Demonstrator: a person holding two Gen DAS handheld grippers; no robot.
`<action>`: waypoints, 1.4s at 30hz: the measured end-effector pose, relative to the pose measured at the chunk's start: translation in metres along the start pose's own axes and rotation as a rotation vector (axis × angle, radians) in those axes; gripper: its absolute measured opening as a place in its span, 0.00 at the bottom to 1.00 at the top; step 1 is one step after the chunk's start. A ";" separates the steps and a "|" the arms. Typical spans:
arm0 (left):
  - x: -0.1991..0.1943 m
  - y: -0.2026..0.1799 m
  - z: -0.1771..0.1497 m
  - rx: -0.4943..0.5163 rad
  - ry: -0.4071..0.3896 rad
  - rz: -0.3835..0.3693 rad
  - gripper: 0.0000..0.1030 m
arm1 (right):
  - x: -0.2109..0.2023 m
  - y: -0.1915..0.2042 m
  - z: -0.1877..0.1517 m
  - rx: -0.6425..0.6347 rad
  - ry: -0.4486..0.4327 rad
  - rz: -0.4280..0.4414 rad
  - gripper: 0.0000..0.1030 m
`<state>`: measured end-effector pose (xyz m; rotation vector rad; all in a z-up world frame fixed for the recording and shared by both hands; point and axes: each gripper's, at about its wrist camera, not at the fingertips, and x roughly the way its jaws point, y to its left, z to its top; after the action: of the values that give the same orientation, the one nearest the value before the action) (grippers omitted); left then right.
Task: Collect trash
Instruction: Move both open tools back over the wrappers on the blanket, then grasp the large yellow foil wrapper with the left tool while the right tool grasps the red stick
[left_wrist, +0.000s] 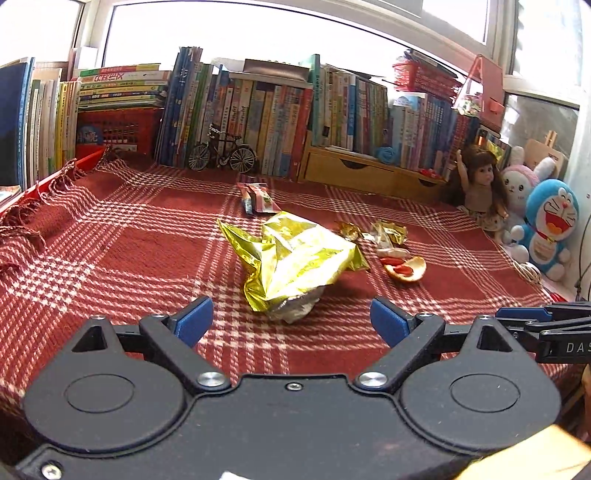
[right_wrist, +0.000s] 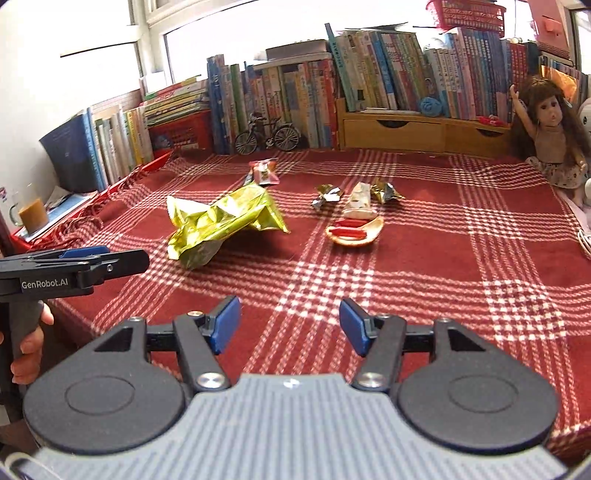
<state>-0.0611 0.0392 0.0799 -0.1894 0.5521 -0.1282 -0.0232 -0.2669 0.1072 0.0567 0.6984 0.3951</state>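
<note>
Two pairs of blue-padded tongs, left (left_wrist: 291, 319) and right (right_wrist: 290, 325), hang released and empty over the red plaid-covered bench (left_wrist: 129, 236). Nearest lies the crumpled gold foil bag (left_wrist: 295, 258); best pinched at a raised fold. Beyond: peel with red scraps (right_wrist: 354, 230), small wrappers (right_wrist: 328, 195). Nothing obstructs.

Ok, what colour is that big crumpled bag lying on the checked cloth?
Shiny gold, silver inside; the crumpled bag shows best in the left wrist view.
</note>
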 end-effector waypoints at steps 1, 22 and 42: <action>0.007 0.004 0.004 -0.023 0.002 0.001 0.89 | 0.005 -0.004 0.004 0.015 -0.006 -0.009 0.69; 0.121 0.031 0.025 -0.219 0.092 0.100 0.88 | 0.130 -0.024 0.059 -0.025 0.013 -0.155 0.53; 0.124 0.023 0.020 -0.209 0.094 0.024 0.25 | 0.151 -0.011 0.045 -0.133 0.057 -0.178 0.45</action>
<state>0.0560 0.0432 0.0291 -0.3813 0.6614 -0.0559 0.1143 -0.2168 0.0472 -0.1417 0.7253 0.2725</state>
